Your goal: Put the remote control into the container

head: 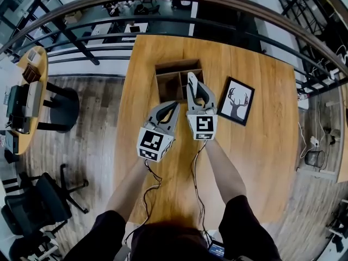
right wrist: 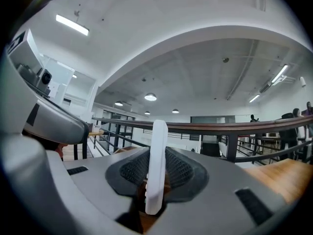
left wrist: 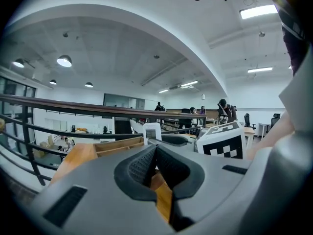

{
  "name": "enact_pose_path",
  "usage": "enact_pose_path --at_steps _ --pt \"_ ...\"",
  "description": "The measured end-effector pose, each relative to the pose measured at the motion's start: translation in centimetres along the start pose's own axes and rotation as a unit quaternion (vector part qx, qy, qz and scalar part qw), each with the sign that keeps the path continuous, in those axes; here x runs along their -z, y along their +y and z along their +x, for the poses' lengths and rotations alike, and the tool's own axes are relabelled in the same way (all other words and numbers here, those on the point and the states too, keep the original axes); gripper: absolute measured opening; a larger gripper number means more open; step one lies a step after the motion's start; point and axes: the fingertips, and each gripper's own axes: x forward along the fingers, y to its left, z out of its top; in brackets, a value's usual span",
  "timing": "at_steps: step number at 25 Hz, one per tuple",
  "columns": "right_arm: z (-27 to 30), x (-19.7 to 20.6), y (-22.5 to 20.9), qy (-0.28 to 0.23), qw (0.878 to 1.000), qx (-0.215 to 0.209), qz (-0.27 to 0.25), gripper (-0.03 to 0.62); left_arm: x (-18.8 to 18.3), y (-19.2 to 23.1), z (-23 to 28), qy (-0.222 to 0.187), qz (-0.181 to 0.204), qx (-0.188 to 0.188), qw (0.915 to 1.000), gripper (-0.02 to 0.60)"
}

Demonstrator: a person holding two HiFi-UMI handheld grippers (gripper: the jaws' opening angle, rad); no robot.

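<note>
The white remote control (right wrist: 159, 141) stands on edge between the pads of my right gripper (right wrist: 157, 156), which is shut on it. In the head view that right gripper (head: 192, 82) reaches over the wooden container (head: 175, 67), an open box with compartments at the table's far middle. The remote (head: 190, 84) shows as a thin white strip at the jaw tips. My left gripper (head: 174, 107) hovers just in front of the box, shut with nothing held. In the left gripper view the closed tips (left wrist: 155, 150) point toward the container (left wrist: 115, 145) and the remote (left wrist: 151, 131).
A black-framed deer picture (head: 236, 100) lies on the wooden table (head: 261, 145) to the right of the container. A dark railing (head: 163, 23) runs past the table's far edge. Cables trail from both grippers toward the person.
</note>
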Motion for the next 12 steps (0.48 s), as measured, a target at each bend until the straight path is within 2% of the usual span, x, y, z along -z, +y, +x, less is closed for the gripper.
enact_pose_path --at_steps 12 --pt "-0.21 0.12 0.32 -0.014 0.999 -0.023 -0.027 0.106 0.95 -0.05 -0.25 0.005 -0.012 -0.002 0.9999 0.011"
